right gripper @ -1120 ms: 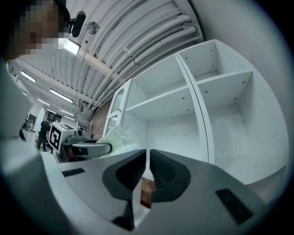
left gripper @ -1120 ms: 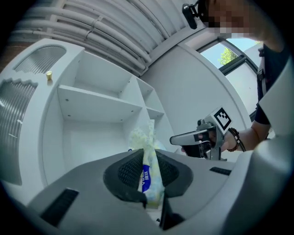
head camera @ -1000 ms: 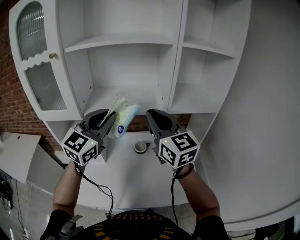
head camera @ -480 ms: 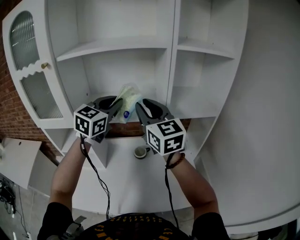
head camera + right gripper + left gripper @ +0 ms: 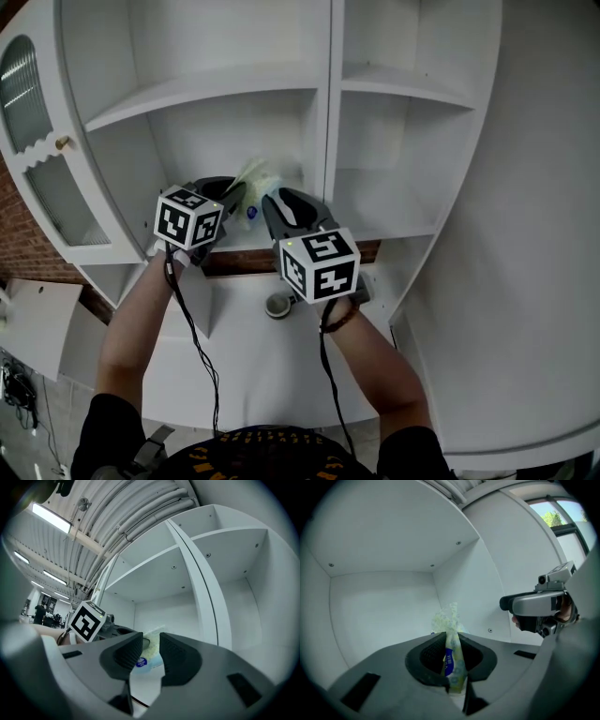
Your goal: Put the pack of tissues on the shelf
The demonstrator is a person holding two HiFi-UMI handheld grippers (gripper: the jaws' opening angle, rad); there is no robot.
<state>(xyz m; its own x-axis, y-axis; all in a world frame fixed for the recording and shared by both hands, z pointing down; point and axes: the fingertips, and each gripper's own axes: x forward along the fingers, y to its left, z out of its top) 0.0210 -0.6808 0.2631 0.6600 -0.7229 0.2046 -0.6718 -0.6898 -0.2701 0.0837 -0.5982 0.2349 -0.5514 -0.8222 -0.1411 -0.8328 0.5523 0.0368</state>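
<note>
A glass door [image 5: 33, 150] with a small knob [image 5: 64, 143] stands at the far left of the white cabinet.

Next to it, at the mouth of the left bay, the left claw [image 5: 228, 197] is raised in front of the shelf [image 5: 242, 234]. In the left gripper view this claw [image 5: 452, 654] is nearly closed: its dark pads [image 5: 433, 653] press on both sides of the pack [image 5: 449, 620], which is squeezed thin between them. The pack stands on edge, blue label low in the grip, and its crinkled pale green top sticks up past the jaw tips toward the bay's back wall. In the head view the pack [image 5: 255, 180] sits just inside the bay, low over the shelf and close to the divider. Whether it touches the shelf cannot be told.

Just right of it, the right claw [image 5: 277, 201] points into the same bay, its tips near the pack. In the right gripper view this claw [image 5: 151, 648] stands a little way open, with a narrow gap between the pads and nothing clamped. The pack [image 5: 151, 659] shows through that gap, farther in, and the left claw's marker cube [image 5: 86, 619] sits at its left.

Below both claws, a cup [image 5: 277, 305] rests on the counter.

The right bay lies beyond the divider.
</note>
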